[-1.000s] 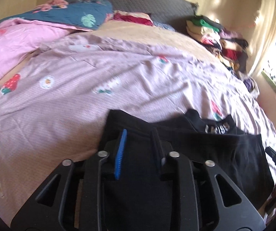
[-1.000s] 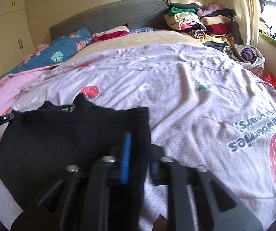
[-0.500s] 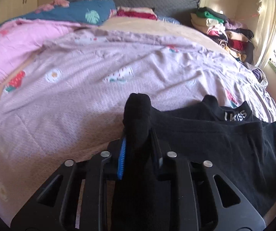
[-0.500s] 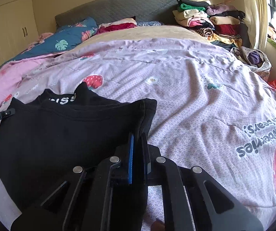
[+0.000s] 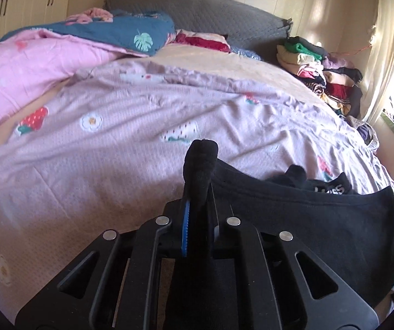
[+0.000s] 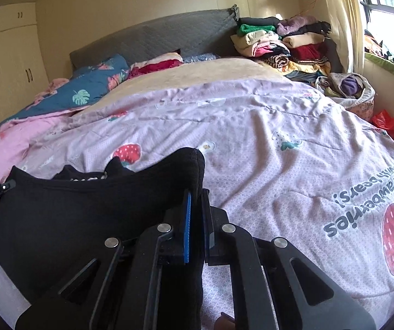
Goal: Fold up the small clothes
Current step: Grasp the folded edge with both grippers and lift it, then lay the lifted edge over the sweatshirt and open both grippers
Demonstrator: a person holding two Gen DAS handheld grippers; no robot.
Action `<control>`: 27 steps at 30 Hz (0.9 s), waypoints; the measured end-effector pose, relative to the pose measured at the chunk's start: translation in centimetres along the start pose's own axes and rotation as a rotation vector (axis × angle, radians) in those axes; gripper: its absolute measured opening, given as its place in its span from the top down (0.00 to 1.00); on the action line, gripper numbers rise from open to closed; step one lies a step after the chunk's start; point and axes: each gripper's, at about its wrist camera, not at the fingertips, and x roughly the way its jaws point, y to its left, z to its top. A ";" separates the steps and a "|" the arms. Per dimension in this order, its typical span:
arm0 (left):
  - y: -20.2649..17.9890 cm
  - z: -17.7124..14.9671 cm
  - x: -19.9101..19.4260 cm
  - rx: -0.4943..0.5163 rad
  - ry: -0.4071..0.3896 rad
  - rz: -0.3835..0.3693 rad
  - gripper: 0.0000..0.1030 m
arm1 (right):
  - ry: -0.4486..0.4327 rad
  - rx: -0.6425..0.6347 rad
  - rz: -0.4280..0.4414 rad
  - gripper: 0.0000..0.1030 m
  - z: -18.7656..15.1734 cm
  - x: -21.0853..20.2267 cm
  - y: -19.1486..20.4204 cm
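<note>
A small black garment (image 5: 301,220) with white lettering on its waistband lies on the lilac strawberry-print bed cover (image 5: 114,148). My left gripper (image 5: 199,209) is shut on its left corner, and the pinched cloth stands up between the fingers. My right gripper (image 6: 195,217) is shut on the right corner of the garment (image 6: 87,214), which is lifted off the cover and stretched between both grippers. The other gripper shows at each view's outer edge.
A pink duvet (image 5: 18,66) and a blue leaf-print pillow (image 5: 120,30) lie at the far left. A stack of folded clothes (image 6: 276,41) sits by the grey headboard (image 6: 155,38). A basket of clothes (image 6: 348,88) stands beside the bed near the window.
Both grippers went from open over the garment's corners to shut on them. They have since raised the pinched corners off the cover.
</note>
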 end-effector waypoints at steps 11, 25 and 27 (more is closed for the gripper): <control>0.2 -0.3 0.1 0.001 0.008 0.020 0.89 | 0.040 0.006 -0.028 0.93 -0.6 0.7 0.0; 1.5 -0.9 -1.5 -0.042 0.011 0.030 0.80 | 0.046 0.101 -0.064 0.65 -0.6 -1.1 -2.4; 1.7 -1.1 -2.1 -0.049 0.011 0.030 0.75 | 0.048 0.116 -0.047 0.58 -0.6 -1.5 -2.5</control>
